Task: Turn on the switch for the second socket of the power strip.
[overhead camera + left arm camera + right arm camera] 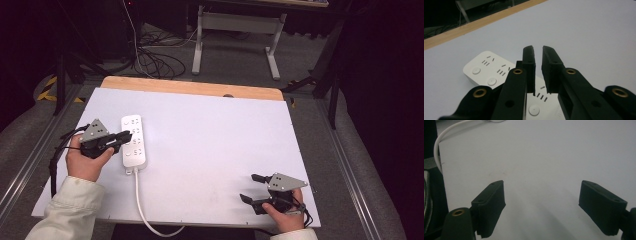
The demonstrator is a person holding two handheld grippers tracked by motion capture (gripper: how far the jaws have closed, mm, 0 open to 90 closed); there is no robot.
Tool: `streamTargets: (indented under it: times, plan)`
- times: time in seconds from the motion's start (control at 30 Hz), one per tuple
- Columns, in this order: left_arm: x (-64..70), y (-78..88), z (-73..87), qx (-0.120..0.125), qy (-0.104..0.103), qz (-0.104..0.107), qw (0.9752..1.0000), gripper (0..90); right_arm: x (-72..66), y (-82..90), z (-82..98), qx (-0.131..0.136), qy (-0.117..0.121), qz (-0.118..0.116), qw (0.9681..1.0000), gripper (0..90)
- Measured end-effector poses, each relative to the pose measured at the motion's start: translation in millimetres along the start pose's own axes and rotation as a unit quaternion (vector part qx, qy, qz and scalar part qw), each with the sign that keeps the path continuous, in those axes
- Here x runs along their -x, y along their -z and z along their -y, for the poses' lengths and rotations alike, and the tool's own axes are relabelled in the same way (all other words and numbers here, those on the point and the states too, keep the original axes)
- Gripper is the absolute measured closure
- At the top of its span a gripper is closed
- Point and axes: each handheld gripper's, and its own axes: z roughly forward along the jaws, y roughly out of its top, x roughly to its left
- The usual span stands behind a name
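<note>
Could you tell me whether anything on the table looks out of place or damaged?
Nothing stands out. The white power strip lies flat and intact on the table, its cord trailing off the near edge.

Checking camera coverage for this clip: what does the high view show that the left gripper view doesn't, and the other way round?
High view alone: the right gripper open near the table's front right corner, both hands, the power strip's white cable running off the front edge, and the floor with a desk frame behind.

Left gripper view alone: close detail of the left gripper's fingers, a narrow gap between them with nothing inside, poised just above the strip's sockets.

Shared: the power strip, the left gripper, the white table and its wooden edge.
</note>
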Motion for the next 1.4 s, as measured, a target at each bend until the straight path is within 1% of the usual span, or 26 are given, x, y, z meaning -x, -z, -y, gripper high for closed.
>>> streamTargets:
  times: [0.07, 0.1, 0.17, 0.2, 0.23, 0.3, 0.37, 0.4, 0.43, 0.5, 0.53, 0.57, 0.6, 0.63, 0.7, 0.83, 0.97, 1.03, 1.07, 1.1, 1.17, 1.2, 1.23, 1.33, 1.37, 1.4]
  plan:
    - [2.4, 1.8, -2.8, 0.004, 0.003, 0.005, 1.0000, 75.1, -0.2, -0.2, 0.0, 0.000, 0.000, 0.000, 1.0000, 21.4]
    - [3.7, 2.7, -4.0, 0.006, 0.007, 0.008, 0.9999, 71.3, -0.3, 0.0, 0.0, 0.000, -0.001, 0.000, 1.0000, 21.3]
    - [5.6, 4.6, -6.5, 0.009, 0.020, 0.011, 0.9997, 58.4, 0.0, 0.3, 0.3, 0.001, -0.002, 0.000, 1.0000, 21.3]
    - [6.3, 6.4, -7.7, 0.012, 0.020, 0.010, 0.9997, 51.9, 0.1, 0.2, 0.4, 0.001, -0.003, 0.001, 1.0000, 21.2]
    - [7.9, 8.2, -8.5, 0.018, 0.029, 0.016, 0.9993, 48.3, 0.4, 0.1, 0.4, 0.001, -0.003, 0.001, 1.0000, 21.2]
    - [9.2, 12.8, -10.3, 0.029, 0.034, 0.021, 0.9988, 40.4, 0.2, 0.1, 0.4, 0.001, -0.003, 0.000, 1.0000, 21.2]
    - [11.2, 18.2, -11.4, 0.037, 0.037, 0.029, 0.9982, 34.1, 0.0, 0.6, 0.6, 0.001, -0.003, 0.000, 1.0000, 21.2]
    - [11.2, 18.2, -11.4, 0.037, 0.037, 0.029, 0.9982, 31.6, 0.2, 0.9, 0.6, 0.001, -0.003, 0.001, 1.0000, 21.0]
    - [13.4, 23.9, -11.2, 0.046, 0.039, 0.035, 0.9976, 28.8, 0.3, 1.1, 0.5, 0.003, -0.004, 0.000, 1.0000, 20.9]
    - [16.6, 29.1, -9.6, 0.055, 0.042, 0.046, 0.9966, 24.6, 0.3, 1.5, 0.4, 0.003, -0.003, -0.001, 1.0000, 20.9]
    - [16.6, 29.1, -9.6, 0.055, 0.042, 0.046, 0.9966, 23.4, 0.3, 1.5, 0.4, 0.004, -0.003, -0.001, 1.0000, 20.8]
    - [19.7, 34.6, -7.8, 0.065, 0.037, 0.048, 0.9960, 21.9, 0.3, 1.5, 0.3, 0.004, -0.003, -0.001, 1.0000, 20.7]
    - [19.7, 34.6, -7.8, 0.065, 0.037, 0.048, 0.9960, 20.1, 0.3, 1.5, 0.4, 0.003, -0.003, -0.001, 1.0000, 20.7]
    - [22.9, 40.2, -6.3, 0.072, 0.035, 0.051, 0.9954, 18.9, 0.3, 1.5, 0.4, 0.003, -0.003, -0.001, 1.0000, 20.6]
    - [25.2, 46.6, -4.6, 0.077, 0.031, 0.052, 0.9952, 18.1, 0.2, 1.6, 0.4, 0.004, -0.003, -0.002, 1.0000, 20.4]
    - [27.7, 56.7, 1.4, 0.086, 0.035, 0.061, 0.9938, 15.5, -0.1, 1.9, 0.2, 0.003, -0.002, -0.001, 1.0000, 20.3]
    - [30.4, 61.4, 11.7, 0.083, 0.042, 0.073, 0.9930, 14.8, -0.2, 1.8, 0.0, 0.005, -0.001, -0.002, 1.0000, 20.0]
    - [31.7, 62.3, 18.0, 0.081, 0.041, 0.075, 0.9930, 14.5, -0.2, 2.0, -0.1, 0.004, 0.000, -0.002, 1.0000, 19.9]
    - [31.7, 62.3, 18.0, 0.081, 0.041, 0.075, 0.9930, 14.4, -0.2, 1.8, 0.1, 0.004, -0.001, -0.002, 1.0000, 19.9]
    - [32.1, 62.6, 21.1, 0.080, 0.036, 0.074, 0.9934, 14.4, -0.2, 1.8, 0.1, 0.004, -0.001, -0.002, 1.0000, 19.9]
    - [34.0, 63.4, 28.5, 0.081, 0.038, 0.076, 0.9931, 13.8, -0.2, 1.6, 0.0, 0.003, -0.001, -0.002, 1.0000, 19.8]
    - [34.1, 64.0, 31.6, 0.082, 0.036, 0.076, 0.9931, 13.5, -0.4, 1.5, 0.0, 0.001, 0.001, -0.001, 1.0000, 19.7]
    - [34.1, 64.3, 37.1, 0.083, 0.028, 0.076, 0.9932, 13.5, -0.5, 1.5, 0.0, 0.001, 0.002, -0.001, 1.0000, 19.5]
    - [35.1, 64.8, 47.2, 0.075, 0.015, 0.064, 0.9950, 13.5, -0.6, 1.5, 0.0, 0.000, 0.003, -0.001, 1.0000, 19.4]
    - [35.3, 65.0, 50.9, 0.071, 0.015, 0.063, 0.9954, 13.5, -0.6, 1.6, 0.0, 0.000, 0.002, 0.000, 1.0000, 19.4]
    - [35.3, 65.0, 50.9, 0.071, 0.015, 0.063, 0.9954, 13.5, -0.5, 1.6, 0.0, 0.000, 0.002, 0.001, 1.0000, 19.4]
